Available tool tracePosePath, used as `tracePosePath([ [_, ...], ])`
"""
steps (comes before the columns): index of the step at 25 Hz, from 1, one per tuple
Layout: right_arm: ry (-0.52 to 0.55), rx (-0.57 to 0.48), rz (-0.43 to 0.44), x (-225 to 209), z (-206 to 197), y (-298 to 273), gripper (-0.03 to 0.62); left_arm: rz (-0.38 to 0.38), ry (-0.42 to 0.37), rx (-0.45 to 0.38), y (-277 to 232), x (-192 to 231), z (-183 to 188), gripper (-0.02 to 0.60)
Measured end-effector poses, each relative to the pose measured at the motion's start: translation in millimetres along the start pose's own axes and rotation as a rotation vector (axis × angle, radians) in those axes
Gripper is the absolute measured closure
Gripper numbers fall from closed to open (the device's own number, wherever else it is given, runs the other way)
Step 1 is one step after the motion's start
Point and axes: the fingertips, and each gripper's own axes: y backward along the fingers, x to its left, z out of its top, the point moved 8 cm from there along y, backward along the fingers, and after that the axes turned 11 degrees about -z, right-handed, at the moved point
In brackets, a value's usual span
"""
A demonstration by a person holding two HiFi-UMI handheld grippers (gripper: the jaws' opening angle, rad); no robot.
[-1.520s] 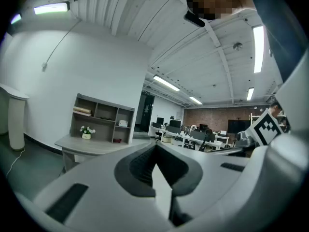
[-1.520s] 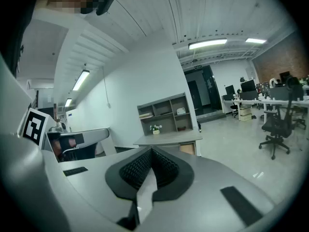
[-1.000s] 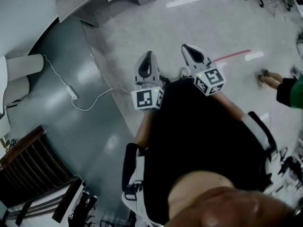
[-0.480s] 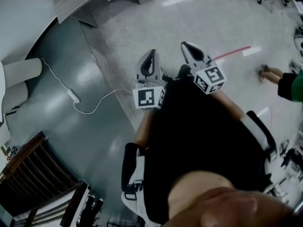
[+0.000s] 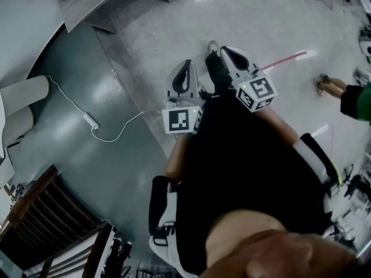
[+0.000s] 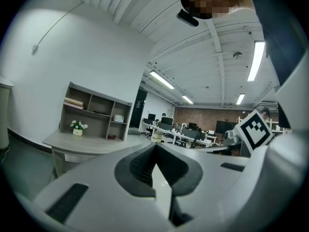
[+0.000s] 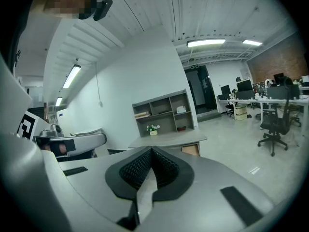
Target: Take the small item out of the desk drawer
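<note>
Right gripper view, grey desk [image 7: 166,139], cubby shelf [image 7: 164,111] atop, flower pot [image 7: 153,130]

Open pale floor [image 5: 174,28] runs ahead to a desk [image 7: 166,139] carrying a shelf unit [image 7: 161,111], set against the white wall. On the left, a white cable [image 5: 88,120] trails across the darker floor. Another person's foot [image 5: 326,86] stands at the far right. An office chair [image 7: 273,127] sits well right of the desk.
</note>
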Motion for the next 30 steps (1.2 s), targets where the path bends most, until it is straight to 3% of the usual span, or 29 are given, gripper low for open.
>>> tracePosePath([
  [10, -0.005, 0.009, 0.029, -39, 27, -88, 0.595, 0.041, 0.004, 0.018, -75, 54, 17, 0.583],
  [18, 0.01, 0.016, 0.072, -103, 69, -164, 0.595, 0.052, -0.034, 0.062, -170, 81, 39, 0.583],
  [30, 0.032, 0.074, 0.104, -174, 83, -256, 0.595, 0.153, -0.009, 0.049, -249, 105, 58, 0.583],
])
